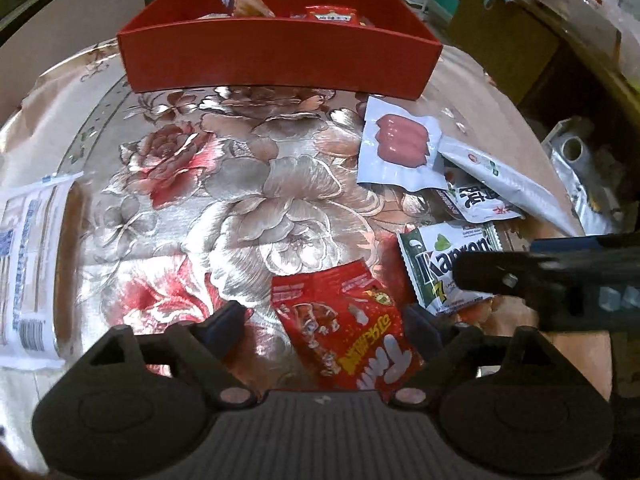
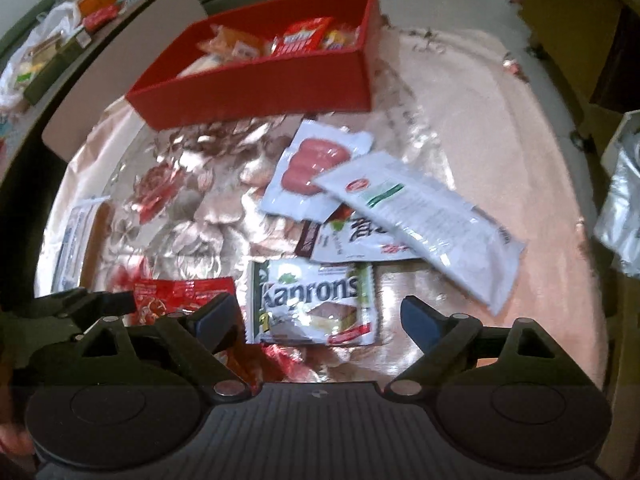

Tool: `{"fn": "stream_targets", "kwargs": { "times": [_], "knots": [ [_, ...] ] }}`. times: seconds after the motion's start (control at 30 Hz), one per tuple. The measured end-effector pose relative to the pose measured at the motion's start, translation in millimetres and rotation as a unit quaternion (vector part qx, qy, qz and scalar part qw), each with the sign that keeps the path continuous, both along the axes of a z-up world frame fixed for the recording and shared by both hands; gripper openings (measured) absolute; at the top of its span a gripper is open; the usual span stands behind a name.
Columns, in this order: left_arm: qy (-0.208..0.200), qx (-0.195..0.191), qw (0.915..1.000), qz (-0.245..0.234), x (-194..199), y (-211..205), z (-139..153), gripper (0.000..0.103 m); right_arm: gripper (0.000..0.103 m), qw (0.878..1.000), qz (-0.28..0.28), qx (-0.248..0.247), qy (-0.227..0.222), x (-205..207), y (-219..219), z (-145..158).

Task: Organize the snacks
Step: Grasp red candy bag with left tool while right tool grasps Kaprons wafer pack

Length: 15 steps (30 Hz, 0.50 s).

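Observation:
A red snack packet lies flat on the floral tablecloth. My left gripper is open around it, with its pads clear of the packet's edges. A green and white Kanrons packet lies to the right of it, and my right gripper stands open over that one without pressing it. Behind them are a sausage pack, a long white packet and a white packet with black characters. At the far edge stands a red box holding several snacks.
A white printed pack lies at the table's left edge. One of the right gripper's fingers reaches in beside the left gripper. Off the table's right side sit a silver bag and cardboard boxes.

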<state>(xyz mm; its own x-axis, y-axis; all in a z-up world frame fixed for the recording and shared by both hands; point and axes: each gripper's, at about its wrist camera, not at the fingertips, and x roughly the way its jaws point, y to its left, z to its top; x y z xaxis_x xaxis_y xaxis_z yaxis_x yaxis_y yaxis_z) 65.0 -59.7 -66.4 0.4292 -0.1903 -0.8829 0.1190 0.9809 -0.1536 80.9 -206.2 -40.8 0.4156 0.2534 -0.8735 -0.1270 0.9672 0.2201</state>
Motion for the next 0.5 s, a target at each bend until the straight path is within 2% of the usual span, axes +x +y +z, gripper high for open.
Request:
{"fn": "stream_targets", "kwargs": {
  "times": [0.03,0.07,0.13,0.23,0.33,0.37,0.43,0.5],
  "knots": [
    [0.0,-0.005,1.0,0.002,0.3,1.7,0.4,0.065,0.093,1.0,-0.002,0.0,0.001,2.7,2.1,-1.7],
    [0.003,-0.015,0.9999,-0.001,0.8,4.0,0.9,0.053,0.093,1.0,-0.002,0.001,0.004,5.6,4.2,-3.4],
    [0.015,-0.031,0.9994,-0.001,-0.1,8.9,2.6,0.047,0.093,1.0,-0.001,0.0,0.006,9.7,10.1,-7.3],
    [0.016,-0.027,0.9995,-0.01,-4.8,13.9,4.9,0.041,0.094,0.999,0.011,-0.031,0.009,12.0,26.0,-16.8],
    [0.024,-0.029,0.9992,-0.011,-7.2,22.8,5.8,0.043,0.095,0.998,0.023,-0.053,0.012,12.6,38.1,-25.6],
    [0.025,-0.034,0.9991,-0.007,-7.5,26.2,5.3,0.046,0.098,0.998,0.025,-0.057,0.013,12.9,40.2,-27.7],
    [0.028,-0.033,0.9991,0.0,-7.1,29.2,3.4,0.056,0.103,0.997,0.028,-0.069,0.014,13.8,44.9,-32.4],
    [0.03,-0.026,0.9992,0.008,-5.9,29.7,0.3,0.069,0.103,0.996,0.028,-0.084,0.011,13.2,49.4,-34.0]
  ]
}}
